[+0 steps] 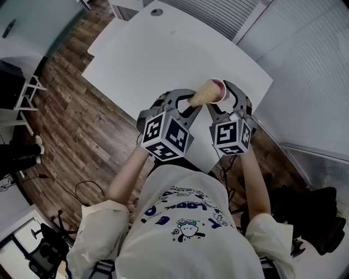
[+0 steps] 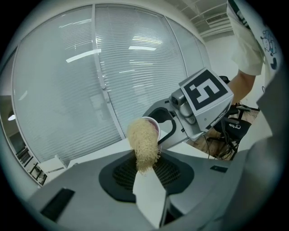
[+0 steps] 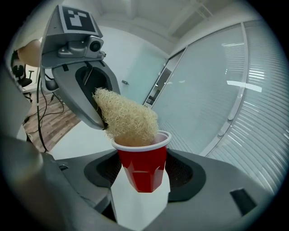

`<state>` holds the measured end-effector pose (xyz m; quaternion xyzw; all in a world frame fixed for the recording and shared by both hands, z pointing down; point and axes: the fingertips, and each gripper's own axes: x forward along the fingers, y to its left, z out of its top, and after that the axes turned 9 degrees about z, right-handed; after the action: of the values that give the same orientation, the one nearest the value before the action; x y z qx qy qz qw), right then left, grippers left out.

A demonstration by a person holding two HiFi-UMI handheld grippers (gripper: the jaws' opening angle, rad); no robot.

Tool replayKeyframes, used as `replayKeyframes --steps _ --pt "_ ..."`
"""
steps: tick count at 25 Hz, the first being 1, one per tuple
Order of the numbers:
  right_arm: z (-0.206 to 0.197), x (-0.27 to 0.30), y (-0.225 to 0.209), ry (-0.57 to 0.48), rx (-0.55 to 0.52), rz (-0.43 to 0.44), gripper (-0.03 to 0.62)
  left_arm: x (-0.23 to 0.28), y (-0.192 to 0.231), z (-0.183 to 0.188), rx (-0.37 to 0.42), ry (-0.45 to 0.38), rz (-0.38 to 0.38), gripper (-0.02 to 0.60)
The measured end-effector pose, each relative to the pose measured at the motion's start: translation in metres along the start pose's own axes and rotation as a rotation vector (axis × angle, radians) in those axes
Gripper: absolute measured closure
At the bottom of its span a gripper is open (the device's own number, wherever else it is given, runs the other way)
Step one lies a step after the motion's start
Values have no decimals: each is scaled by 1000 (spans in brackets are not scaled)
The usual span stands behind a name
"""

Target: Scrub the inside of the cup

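A red plastic cup (image 3: 143, 164) with a white rim stands upright between the jaws of my right gripper (image 3: 144, 182), which is shut on its lower body. A tan fibrous loofah scrubber (image 3: 126, 119) is pushed into the cup's mouth at a slant. My left gripper (image 2: 145, 169) is shut on the scrubber's (image 2: 143, 143) near end, and the cup (image 2: 155, 126) shows just behind it. In the head view both grippers meet above the table's near edge, the left gripper (image 1: 188, 103) holding the scrubber (image 1: 202, 93) and the right gripper (image 1: 224, 101) holding the cup (image 1: 218, 89).
A white table (image 1: 163, 54) lies below the grippers, with a small round cap (image 1: 157, 12) at its far end. Wooden floor (image 1: 82, 131) is to the left, with cables and a chair base. Slatted glass walls (image 2: 113, 81) stand behind.
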<state>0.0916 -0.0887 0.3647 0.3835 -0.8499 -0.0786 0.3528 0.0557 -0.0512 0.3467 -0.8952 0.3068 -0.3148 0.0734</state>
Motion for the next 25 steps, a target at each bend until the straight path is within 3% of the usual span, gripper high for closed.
replayKeyframes --steps 10,15,25 --pt "-12 12 13 95 -239 39 292 13 -11 -20 58 99 -95 456" --pt "-14 14 19 118 -318 66 293 16 -13 -27 -1 140 -149 456" --pt "-15 20 32 141 -492 125 295 20 -21 -38 -190 185 -298 457"
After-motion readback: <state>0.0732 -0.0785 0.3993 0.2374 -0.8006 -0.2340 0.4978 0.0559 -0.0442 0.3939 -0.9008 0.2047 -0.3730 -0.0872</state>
